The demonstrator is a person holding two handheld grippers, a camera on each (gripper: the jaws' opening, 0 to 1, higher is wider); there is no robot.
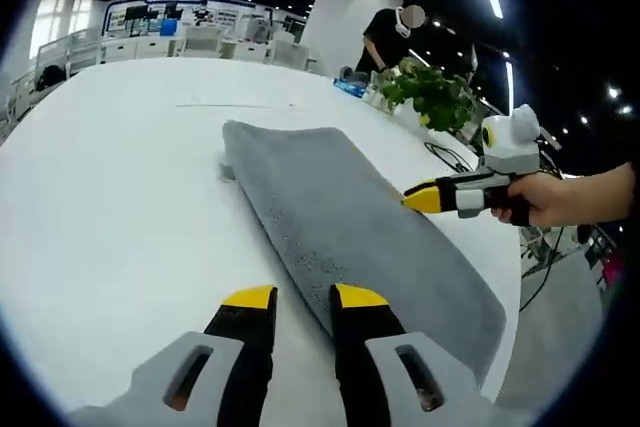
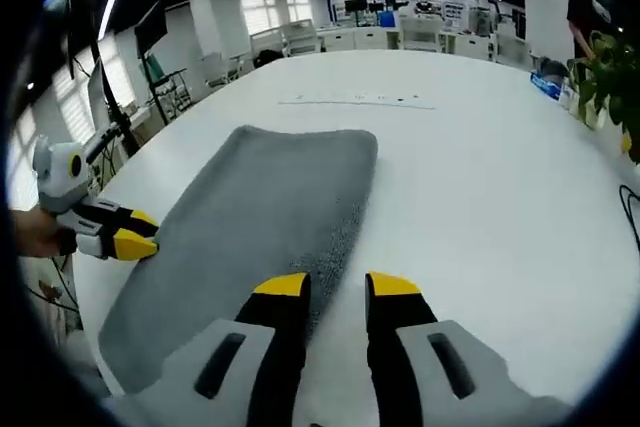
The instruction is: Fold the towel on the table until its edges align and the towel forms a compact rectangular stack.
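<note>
long grey terry towel (image 1: pixel 350 232) lies part-folded on white tabletop (image 1: pixel 120 197); left gripper (image 1: pixel 305 297) and right gripper (image 2: pixel 338 285), both narrowly parted and empty, should pinch matching corners squarely.

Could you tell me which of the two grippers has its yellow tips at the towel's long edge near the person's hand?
The right gripper, held in the person's hand, meets that edge of the grey towel; the left gripper is at the opposite long edge.
</note>
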